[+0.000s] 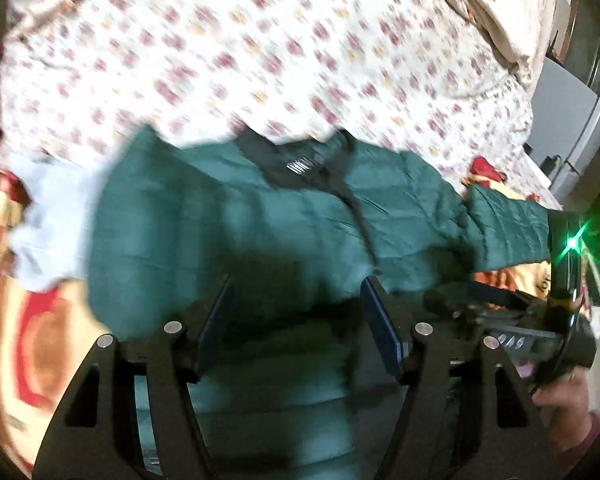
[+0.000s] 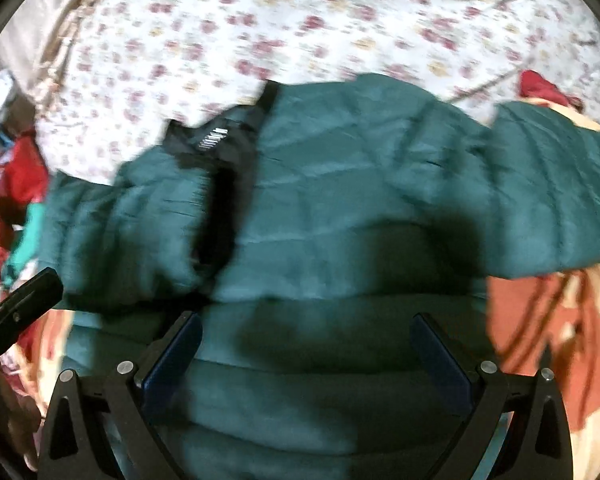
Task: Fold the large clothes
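Left gripper [image 1: 298, 300] with blue-padded fingers [image 1: 380, 320] parted fairly wide, nothing pinched between them, only green cloth lying below the gap. Right gripper [image 2: 306, 340] likewise spread wide, fingers [image 2: 176, 356] hovering over the same cloth, gripping nothing. Just beyond both, a dark green quilted jacket [image 2: 340, 200] spread across a bed, front side up, black collar lining [image 1: 300, 164] with a pale label turned toward the far side, zip line running back toward the near hem. One sleeve [image 2: 552, 192] stretched out to the right, resting partly on a red, orange and cream patterned blanket [image 2: 540, 320]; other side of the jacket bunched at the left in the right wrist view. Laid flat and opened out like this probably to ready the sleeves and sides for folding inward; fold itself not yet made, judging by the outstretched sleeve. Past the collar, a floral bedsheet [image 1: 260, 40] with pink and yellow blossoms covering the far half of the bed. Near left, a pale blue garment [image 1: 40, 232] and some red cloth [image 2: 20, 176], seemingly waiting their turn. Far right in the left wrist view, a grey appliance [image 1: 572, 140], too blurred to name. No basket or bin visible; clothes lying loose on the bed. Person's hand [image 1: 560, 400] at the right edge, around the other gripper's handle.
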A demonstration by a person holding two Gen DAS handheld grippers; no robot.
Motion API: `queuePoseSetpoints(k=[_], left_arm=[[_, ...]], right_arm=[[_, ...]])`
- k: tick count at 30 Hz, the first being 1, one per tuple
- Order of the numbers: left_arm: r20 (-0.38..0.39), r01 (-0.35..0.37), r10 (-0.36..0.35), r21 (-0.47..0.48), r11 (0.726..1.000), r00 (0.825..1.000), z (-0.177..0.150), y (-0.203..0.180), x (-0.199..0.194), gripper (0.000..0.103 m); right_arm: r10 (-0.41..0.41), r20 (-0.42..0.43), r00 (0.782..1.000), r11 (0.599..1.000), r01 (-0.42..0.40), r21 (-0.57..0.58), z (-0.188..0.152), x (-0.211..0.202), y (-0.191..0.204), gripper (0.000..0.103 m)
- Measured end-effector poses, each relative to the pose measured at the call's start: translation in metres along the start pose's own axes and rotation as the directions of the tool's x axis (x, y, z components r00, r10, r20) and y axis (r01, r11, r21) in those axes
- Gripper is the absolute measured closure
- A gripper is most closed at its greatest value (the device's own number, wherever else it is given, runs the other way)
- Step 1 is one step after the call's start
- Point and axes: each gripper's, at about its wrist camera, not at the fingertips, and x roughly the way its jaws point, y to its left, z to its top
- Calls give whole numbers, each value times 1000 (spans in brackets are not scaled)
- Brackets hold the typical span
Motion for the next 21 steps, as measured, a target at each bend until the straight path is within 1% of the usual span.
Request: queuePoseSetpoints(k=[1, 3, 5, 7, 9, 10, 11, 12, 13, 14, 15, 17, 19, 21], left_arm=[[20, -34, 33, 6, 999, 999, 0, 10, -9, 38], [56, -92, 92, 0, 996, 994, 0, 32, -22, 36], [78, -135, 136, -18, 991, 988, -1, 50, -26, 31], [81, -184, 187, -49, 982, 979, -2, 71, -24, 31], [62, -207, 213, -86, 974, 975, -3, 87, -16, 31], [51, -213, 219, -109, 971, 974, -5, 95, -10, 31], [37, -221, 227, -125, 967, 973, -6, 100, -4, 31], [25, -228, 233, -132, 965, 972, -6, 103, 1, 31], [10, -234, 237, -138, 962, 971, -7, 106, 8, 31], [2, -236, 239, -142, 961, 971, -7, 108, 14, 31], [-1, -234, 236, -145, 961, 972, -6, 109, 18, 31], [-14, -220, 221, -149, 964, 975, -6, 106, 30, 31], [-30, -202, 200, -157, 967, 979, -5, 102, 41, 31], [-37, -189, 185, -158, 969, 982, -3, 94, 54, 31]], right_arm=[[28, 1, 1000, 1000, -28, -3, 3, 2, 8, 0], [50, 9, 999, 999, -50, -18, 11, 9, 22, 0], [58, 11, 998, 997, -57, -47, 19, 21, 37, 0], [54, -6, 999, 997, -55, -61, 27, 38, 48, 0], [68, -39, 997, 995, -70, -66, 34, 60, 57, 13], [72, -55, 996, 995, -76, -68, 36, 71, 60, 16], [78, -63, 995, 994, -82, -70, 37, 78, 62, 28], [80, -65, 995, 994, -85, -74, 37, 84, 63, 45], [71, -57, 996, 993, -76, -87, 38, 89, 66, 55], [61, -47, 997, 993, -65, -96, 38, 89, 66, 69], [57, -24, 998, 993, -60, -106, 40, 85, 66, 74], [40, 39, 998, 990, -35, -140, 43, 70, 66, 76], [-1, 109, 994, 985, 20, -172, 49, 48, 62, 77], [-25, 156, 987, 983, 53, -178, 55, 31, 55, 81]])
